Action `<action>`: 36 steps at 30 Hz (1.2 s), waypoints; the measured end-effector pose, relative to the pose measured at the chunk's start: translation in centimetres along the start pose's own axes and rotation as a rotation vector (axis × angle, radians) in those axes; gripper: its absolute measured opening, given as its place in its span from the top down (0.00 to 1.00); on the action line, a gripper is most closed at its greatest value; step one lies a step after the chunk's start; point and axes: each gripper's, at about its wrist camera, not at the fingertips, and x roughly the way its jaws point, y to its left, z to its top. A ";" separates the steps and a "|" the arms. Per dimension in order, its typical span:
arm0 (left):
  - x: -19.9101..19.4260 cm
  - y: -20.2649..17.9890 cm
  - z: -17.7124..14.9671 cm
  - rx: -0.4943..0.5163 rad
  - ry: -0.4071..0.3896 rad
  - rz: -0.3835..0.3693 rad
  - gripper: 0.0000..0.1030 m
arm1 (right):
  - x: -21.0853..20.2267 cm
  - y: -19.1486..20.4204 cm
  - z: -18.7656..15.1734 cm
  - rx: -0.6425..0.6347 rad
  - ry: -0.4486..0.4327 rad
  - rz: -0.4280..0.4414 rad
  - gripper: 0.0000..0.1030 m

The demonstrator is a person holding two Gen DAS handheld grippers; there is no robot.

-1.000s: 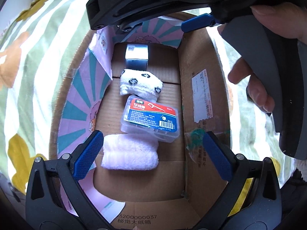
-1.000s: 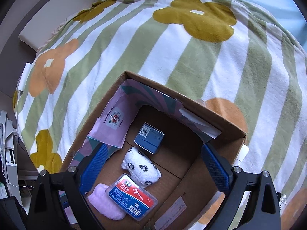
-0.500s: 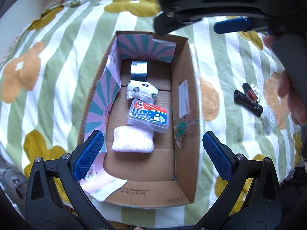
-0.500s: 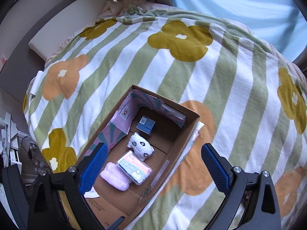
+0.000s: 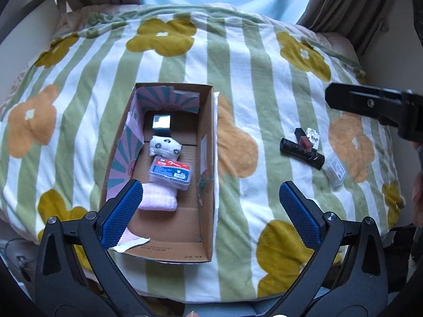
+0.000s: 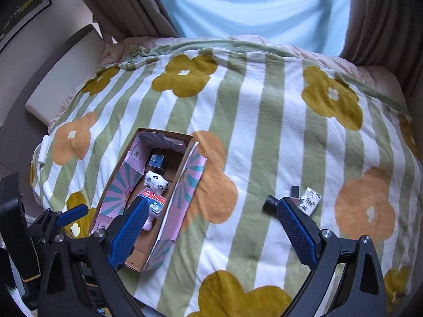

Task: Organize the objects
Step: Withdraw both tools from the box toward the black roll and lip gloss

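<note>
Both tools hung above a bed covered by a striped, flowered blanket (image 5: 238, 60), each with its blue-padded fingers spread wide and nothing between them. The left tool (image 5: 208, 211) looked down on an open cardboard box (image 5: 207, 158) lying on the blanket. Inside, from far end to near, sat a small dark-blue box (image 5: 161, 122), a white roll with black spots (image 5: 165, 145), a clear case with a red-and-blue label (image 5: 170, 173) and a pink towel roll (image 5: 158, 202), the last partly hidden behind the left tool's finger and under the case.

Well to the right of the box, loose on the blanket, lay a black tube (image 5: 301, 153), a dark-red lipstick-like item (image 5: 305, 141), a small black-and-white patterned packet (image 5: 312, 135) and a clear packet (image 5: 335, 171) whose print was too small to read.

From the right tool (image 6: 211, 227), its right finger covered most of those loose items; only the black tube's end (image 6: 271, 203) and the patterned packet (image 6: 309, 200) showed clearly. The right tool's body appeared cut off at the left view's edge.
</note>
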 end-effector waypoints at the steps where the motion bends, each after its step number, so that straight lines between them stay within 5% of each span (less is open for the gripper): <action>1: -0.2 -0.5 0.2 0.008 -0.005 -0.001 0.00 | -0.3 -0.6 -0.4 0.008 -0.001 -0.014 0.06; 9: -1.2 -4.9 0.9 0.090 -0.042 -0.025 0.00 | -3.2 -5.0 -4.5 0.113 -0.039 -0.150 0.06; 14: -0.9 -6.6 1.0 0.090 -0.024 -0.078 0.00 | -3.8 -7.0 -6.2 0.167 -0.036 -0.154 0.06; 36: 2.4 -14.1 2.7 0.224 0.015 -0.107 0.00 | -3.6 -13.5 -7.8 0.225 -0.025 -0.140 0.06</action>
